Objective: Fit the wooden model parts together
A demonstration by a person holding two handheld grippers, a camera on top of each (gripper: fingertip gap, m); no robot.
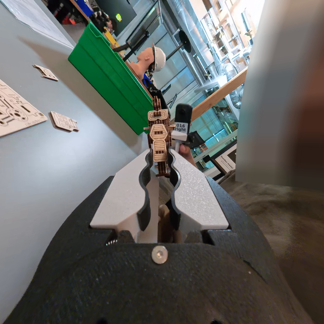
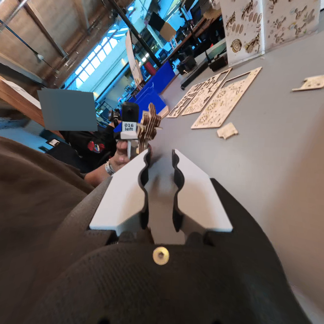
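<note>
**Left gripper holding the wooden model, right gripper free**

Left gripper (image 1: 159, 158): its white fingers (image 1: 126, 189) are closing on the lower end of the wooden model (image 1: 158, 138), fingers nearly together with only the model's thickness between the tips. The model is sitting at frame centre in the left wrist view, standing up past the fingertips and lifted clear of the grey surface (image 1: 52, 157).

Model look: stacked laser-cut plywood layers, dark burnt edges showing as brown stripes, pale face panels engraved with horizontal lines and small rectangular slots. Small tabs are sticking out on both sides at mid height. In the right wrist view the same model (image 2: 148, 126) is showing edge-on, left of centre, striped layers clearly visible, right beside the left gripper's (image 2: 140, 149) camera body.

Right gripper (image 2: 161, 152): fingers (image 2: 122, 191) are standing clearly apart, nothing between them, only grey surface (image 2: 245, 175) showing through the gap. Its left fingertip is sitting near the model's base; contact I cannot tell.

On the surface: loose flat wooden part (image 1: 64, 121) at left in the left wrist view, part sheet (image 1: 15, 108) at far left, another small part (image 1: 46, 72) at upper left, green bin (image 1: 108, 84) behind. Right wrist view is showing punched-out plywood sheets (image 2: 222, 100) at upper right, a small loose piece (image 2: 227, 130) just below them and another (image 2: 310, 85) at the right edge.
</note>
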